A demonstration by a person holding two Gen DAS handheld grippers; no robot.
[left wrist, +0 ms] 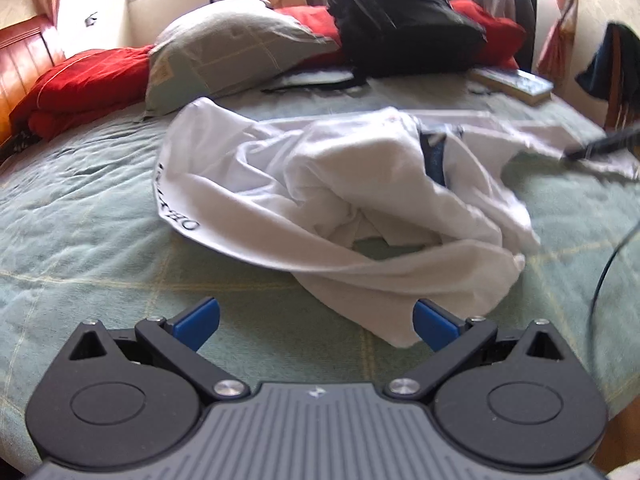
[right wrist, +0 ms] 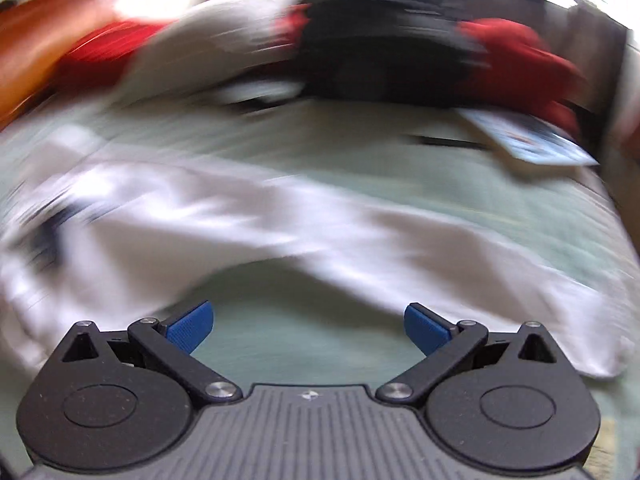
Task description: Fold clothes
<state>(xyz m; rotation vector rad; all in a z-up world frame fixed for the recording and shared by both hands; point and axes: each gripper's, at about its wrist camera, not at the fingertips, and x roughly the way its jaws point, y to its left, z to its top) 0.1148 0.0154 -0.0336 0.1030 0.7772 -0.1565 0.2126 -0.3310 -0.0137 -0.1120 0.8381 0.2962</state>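
A crumpled white T-shirt [left wrist: 320, 184] with black lettering lies in a heap on the green bedspread [left wrist: 80, 220], just ahead of the left tongs [left wrist: 316, 326] and the right tongs [right wrist: 307, 327], both spread wide apart and empty, near a grey pillow [left wrist: 232, 52] and black backpack [left wrist: 400, 20]

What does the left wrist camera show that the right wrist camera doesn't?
Only the left wrist view is sharp: it shows black lettering on the crumpled white shirt and a grey pillow. Only the right wrist view, heavily motion-blurred, shows the right gripper open over bare bedspread, with the shirt arching past it. Both share the green bedspread, black backpack, red bedding and open blue-tipped jaws; the left gripper is empty too.
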